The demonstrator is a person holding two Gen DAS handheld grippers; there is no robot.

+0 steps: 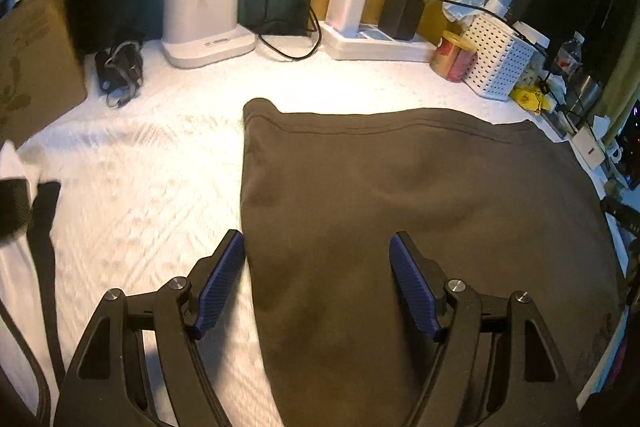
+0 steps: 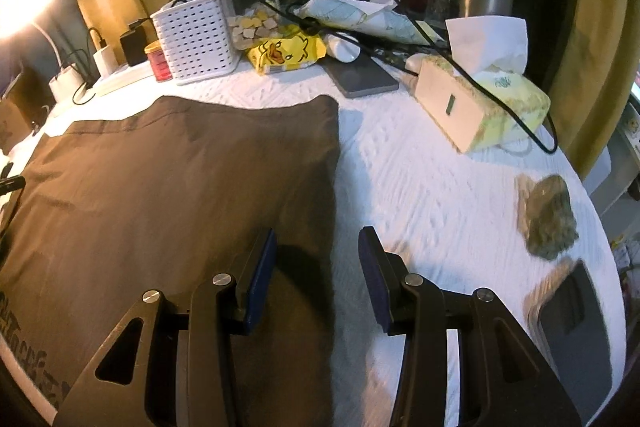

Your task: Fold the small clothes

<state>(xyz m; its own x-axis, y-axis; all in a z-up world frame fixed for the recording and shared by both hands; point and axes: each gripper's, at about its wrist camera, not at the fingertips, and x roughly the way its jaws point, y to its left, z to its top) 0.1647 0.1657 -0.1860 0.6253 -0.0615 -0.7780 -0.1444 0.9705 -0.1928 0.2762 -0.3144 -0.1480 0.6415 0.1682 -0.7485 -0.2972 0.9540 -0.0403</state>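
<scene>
With both jaws apart and empty, the left gripper (image 1: 316, 279) and right gripper (image 2: 318, 275) should pinch the flat brown cotton garment's (image 1: 420, 195) side edges at frame bottom evenly.

Left gripper (image 1: 316, 247) tilts downward, blue-padded jaws spread wide with nothing clamped between them; right gripper (image 2: 318, 243) tilts down likewise, jaws parted more narrowly, also gripping nothing.
</scene>
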